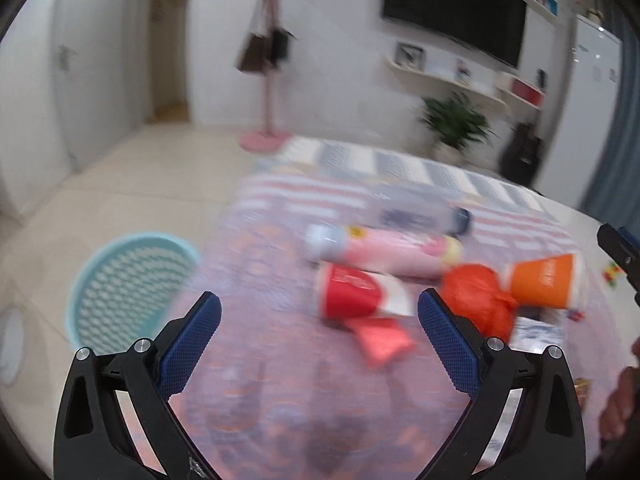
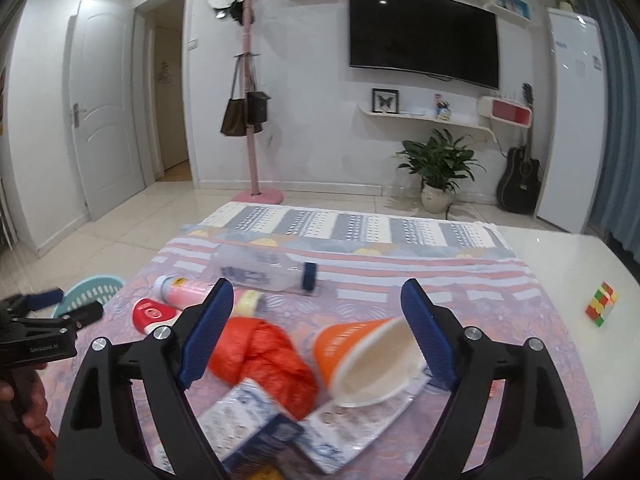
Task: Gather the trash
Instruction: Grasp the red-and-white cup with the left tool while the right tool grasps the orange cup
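Trash lies on a patterned cloth over the table [image 2: 460, 304]: a clear plastic bottle [image 2: 264, 268], a pink tube can [image 1: 380, 248], a red and white cup [image 1: 356, 290], a crumpled red-orange bag [image 2: 264, 354], an orange paper cup [image 2: 360, 356] on its side, and blue and white wrappers [image 2: 256, 412]. A red wrapper [image 1: 380, 340] lies near the red cup. My left gripper [image 1: 320, 312] is open above the cloth, short of the red cup. My right gripper [image 2: 316, 300] is open, hovering over the bag and orange cup.
A light blue basket [image 1: 124, 288] stands on the floor left of the table. A Rubik's cube [image 2: 602, 304] sits on the bare white table at right. A pink coat stand [image 2: 250, 120], a plant [image 2: 438, 168] and a guitar [image 2: 520, 184] stand by the far wall.
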A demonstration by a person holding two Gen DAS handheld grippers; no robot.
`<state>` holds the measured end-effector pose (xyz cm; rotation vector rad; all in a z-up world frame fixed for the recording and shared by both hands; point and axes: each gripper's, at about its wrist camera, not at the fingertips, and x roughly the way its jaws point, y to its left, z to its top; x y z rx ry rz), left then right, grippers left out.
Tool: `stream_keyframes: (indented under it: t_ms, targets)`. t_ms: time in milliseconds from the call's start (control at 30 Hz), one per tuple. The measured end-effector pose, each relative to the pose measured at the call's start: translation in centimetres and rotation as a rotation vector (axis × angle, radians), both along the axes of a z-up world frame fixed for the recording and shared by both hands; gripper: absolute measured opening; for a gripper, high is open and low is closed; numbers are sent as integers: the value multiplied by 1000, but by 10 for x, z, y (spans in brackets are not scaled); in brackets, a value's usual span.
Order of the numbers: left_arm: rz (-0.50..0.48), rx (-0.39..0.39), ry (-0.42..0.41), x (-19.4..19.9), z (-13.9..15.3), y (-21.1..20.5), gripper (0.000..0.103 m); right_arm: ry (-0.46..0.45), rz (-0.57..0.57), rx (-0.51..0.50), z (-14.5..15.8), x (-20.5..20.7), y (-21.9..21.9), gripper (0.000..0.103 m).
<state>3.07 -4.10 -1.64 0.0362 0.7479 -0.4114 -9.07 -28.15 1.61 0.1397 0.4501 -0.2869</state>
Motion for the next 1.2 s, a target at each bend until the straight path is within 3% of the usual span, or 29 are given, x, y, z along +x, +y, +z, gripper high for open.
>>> stream_keyframes:
  t_ms: [200,367,567,667,767,1000,1133,1200]
  targets:
    - [-126,87,99,30,-31,-44,96,11,-77,47,-5,-16,-40,81]
    - [-130,157,120,43,-55,-57,96,50,-93,96,-21,-14,-55,81]
    - [-103,103,162,54,-65,-53,93,116,-90,194,-48,2,-69,81]
    - [-115,70,159,57,-64,-55,87,137,-70,239,-54,13,-70,82]
    - [-123,66,164,57,-66,-57,72,162,-73,247,-58,26,-68,82]
    - [-121,48,131,54,-63,-56,73,226,-78,315,-72,38,-70,81]
    - [-117,40,106,50,-59,-51,73,239,-71,394,-82,37,-74,57]
    - [-114,40,89,47,-56,-49,73,231,-54,414,-84,35,-73,53]
